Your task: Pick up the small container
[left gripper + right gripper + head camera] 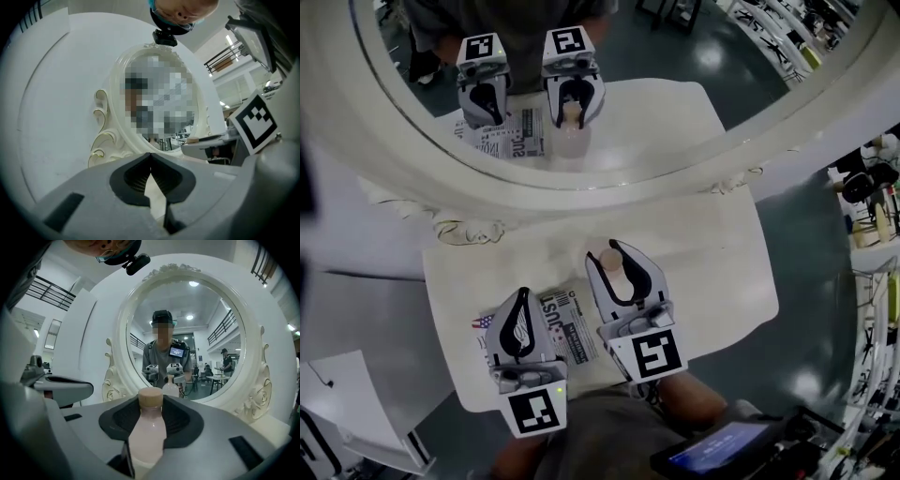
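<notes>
The small container is a pale pink bottle (610, 269) with a beige cap, held upright above the white table (712, 281). My right gripper (612, 253) is shut on it, its dark pads against the bottle's sides. In the right gripper view the bottle (147, 437) stands between the jaws of that gripper (151, 404), and its cap rises above them. My left gripper (521, 319) hangs to the left, over the table's front part. Its jaws meet at the tips with nothing between them, as the left gripper view (151, 157) also shows.
A large round mirror (581, 122) in an ornate white frame (255, 399) stands at the table's far edge and reflects both grippers and the bottle. A printed paper (567, 328) lies flat under the grippers. A lit screen (722, 450) shows at the bottom right.
</notes>
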`<state>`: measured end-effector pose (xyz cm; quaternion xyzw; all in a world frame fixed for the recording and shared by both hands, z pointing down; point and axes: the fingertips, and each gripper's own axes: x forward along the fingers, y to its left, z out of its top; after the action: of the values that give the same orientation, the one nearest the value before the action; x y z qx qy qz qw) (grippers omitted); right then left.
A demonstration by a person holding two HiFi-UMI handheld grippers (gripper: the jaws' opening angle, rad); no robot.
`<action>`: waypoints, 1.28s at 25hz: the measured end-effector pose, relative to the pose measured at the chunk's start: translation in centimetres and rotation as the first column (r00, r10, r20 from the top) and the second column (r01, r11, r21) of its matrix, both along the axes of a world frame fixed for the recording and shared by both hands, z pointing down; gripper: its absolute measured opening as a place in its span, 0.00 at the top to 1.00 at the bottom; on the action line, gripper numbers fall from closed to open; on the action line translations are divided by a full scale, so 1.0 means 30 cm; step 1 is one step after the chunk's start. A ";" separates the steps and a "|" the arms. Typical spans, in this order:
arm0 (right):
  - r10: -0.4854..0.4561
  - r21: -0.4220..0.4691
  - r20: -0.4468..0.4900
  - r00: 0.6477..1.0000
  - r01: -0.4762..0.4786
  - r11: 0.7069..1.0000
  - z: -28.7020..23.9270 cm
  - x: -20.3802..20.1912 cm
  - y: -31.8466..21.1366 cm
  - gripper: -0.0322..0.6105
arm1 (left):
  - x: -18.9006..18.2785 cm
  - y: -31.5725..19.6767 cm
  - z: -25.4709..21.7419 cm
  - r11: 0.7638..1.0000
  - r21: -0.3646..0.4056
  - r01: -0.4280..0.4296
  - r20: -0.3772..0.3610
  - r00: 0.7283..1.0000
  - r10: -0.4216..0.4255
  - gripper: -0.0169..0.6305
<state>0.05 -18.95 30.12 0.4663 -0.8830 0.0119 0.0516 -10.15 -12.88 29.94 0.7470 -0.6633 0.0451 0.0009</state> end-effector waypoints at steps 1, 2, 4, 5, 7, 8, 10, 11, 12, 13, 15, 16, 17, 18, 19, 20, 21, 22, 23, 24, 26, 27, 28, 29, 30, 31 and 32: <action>0.003 -0.001 -0.001 1.000 -0.003 1.000 -0.007 0.006 0.013 0.73 | 0.004 0.006 -0.009 1.000 0.007 -0.005 0.001 1.000 0.005 0.95; 0.006 0.001 -0.003 1.000 -0.006 1.000 -0.015 0.012 0.026 0.73 | 0.008 0.013 -0.017 1.000 0.012 -0.010 0.002 1.000 0.010 0.95; 0.011 0.009 -0.006 1.000 -0.011 1.000 -0.032 0.022 0.053 0.73 | 0.012 0.027 -0.031 1.000 0.017 -0.017 0.001 1.000 0.017 0.95; 0.015 0.012 -0.006 1.000 -0.015 1.000 -0.039 0.026 0.068 0.73 | 0.013 0.034 -0.039 1.000 0.021 -0.020 0.000 1.000 0.020 0.95; 0.023 0.021 -0.006 1.000 -0.023 1.000 -0.051 0.035 0.097 0.73 | 0.014 0.049 -0.056 0.999 0.034 -0.026 -0.004 1.000 0.026 0.95; 0.028 0.025 -0.006 1.000 -0.028 0.999 -0.057 0.040 0.113 0.73 | 0.015 0.057 -0.066 0.999 0.042 -0.030 -0.004 1.000 0.030 0.95; 0.040 0.030 -0.005 0.999 -0.040 0.999 -0.069 0.051 0.143 0.73 | 0.017 0.075 -0.082 0.998 0.050 -0.038 -0.002 0.999 0.038 0.95; 0.046 0.035 -0.004 0.999 -0.045 0.998 -0.076 0.057 0.157 0.73 | 0.018 0.085 -0.087 0.998 0.051 -0.042 -0.002 0.999 0.042 0.95; 0.050 0.040 -0.004 0.999 -0.050 0.998 -0.083 0.063 0.172 0.73 | 0.019 0.096 -0.092 0.998 0.052 -0.046 -0.004 0.999 0.046 0.95; 0.055 0.043 -0.003 0.998 -0.055 0.998 -0.088 0.068 0.188 0.73 | 0.019 0.106 -0.096 0.997 0.053 -0.049 -0.006 0.999 0.049 0.95; 0.065 0.047 -0.004 0.998 -0.064 0.997 -0.096 0.078 0.220 0.73 | 0.020 0.125 -0.110 0.996 0.064 -0.056 -0.012 0.998 0.057 0.95; 0.070 0.049 -0.004 0.998 -0.070 0.996 -0.099 0.083 0.235 0.73 | 0.021 0.133 -0.117 0.996 0.072 -0.061 -0.012 0.998 0.062 0.95; 0.076 0.050 -0.005 0.997 -0.075 0.996 -0.101 0.087 0.250 0.73 | 0.024 0.142 -0.124 0.995 0.078 -0.067 -0.011 0.998 0.068 0.95; 0.081 0.051 -0.005 0.997 -0.081 0.995 -0.102 0.092 0.263 0.73 | 0.026 0.151 -0.130 0.994 0.084 -0.072 -0.011 0.997 0.073 0.95; 0.087 0.051 -0.005 0.996 -0.087 0.995 -0.103 0.096 0.275 0.73 | 0.029 0.161 -0.135 0.993 0.089 -0.076 -0.011 0.997 0.078 0.95; 0.093 0.051 -0.004 0.996 -0.092 0.994 -0.104 0.100 0.286 0.73 | 0.029 0.171 -0.139 0.992 0.094 -0.079 -0.011 0.997 0.081 0.95; 0.097 0.051 -0.004 0.995 -0.097 0.994 -0.105 0.102 0.296 0.73 | 0.028 0.180 -0.141 0.992 0.097 -0.081 -0.009 0.997 0.082 0.95; 0.099 0.054 -0.004 0.995 -0.099 0.994 -0.107 0.103 0.304 0.73 | 0.024 0.188 -0.142 0.992 0.098 -0.081 -0.007 0.997 0.082 0.95; 0.100 0.059 -0.005 0.995 -0.100 0.993 -0.110 0.103 0.312 0.73 | 0.019 0.193 -0.145 0.992 0.100 -0.081 -0.005 0.997 0.082 0.95; 0.101 0.062 -0.005 0.995 -0.101 0.993 -0.112 0.102 0.318 0.73 | 0.014 0.198 -0.148 0.992 0.102 -0.080 -0.002 0.997 0.081 0.95; 0.105 0.062 -0.003 0.994 -0.105 0.993 -0.115 0.101 0.330 0.73 | 0.006 0.205 -0.153 0.992 0.102 -0.079 -0.003 0.997 0.080 0.95; 0.107 0.063 -0.002 0.994 -0.107 0.992 -0.117 0.101 0.335 0.73 | 0.002 0.208 -0.157 0.991 0.106 -0.078 -0.002 0.997 0.079 0.95; 0.109 0.064 -0.003 0.994 -0.109 0.992 -0.118 0.102 0.340 0.73 | -0.003 0.210 -0.161 0.991 0.109 -0.076 -0.001 0.997 0.076 0.95; 0.111 0.067 -0.003 0.994 -0.110 0.992 -0.120 0.102 0.343 0.73 | -0.009 0.211 -0.163 0.991 0.110 -0.073 -0.003 0.997 0.074 0.95; 0.113 0.068 -0.002 0.994 -0.112 0.991 -0.122 0.101 0.346 0.73 | -0.015 0.213 -0.164 0.992 0.109 -0.069 -0.007 0.997 0.071 0.95; 0.115 0.070 0.000 0.993 -0.115 0.991 -0.123 0.101 0.348 0.73 | -0.021 0.214 -0.164 0.992 0.109 -0.066 -0.008 0.998 0.068 0.95; 0.117 0.071 0.000 0.993 -0.117 0.991 -0.124 0.101 0.350 0.73 | -0.027 0.215 -0.166 0.991 0.114 -0.065 -0.007 0.998 0.066 0.95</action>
<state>3.07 -8.44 26.42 0.5188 -0.8540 -0.0174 0.0359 -10.95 -6.44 24.96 0.7673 -0.6401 0.0035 -0.0396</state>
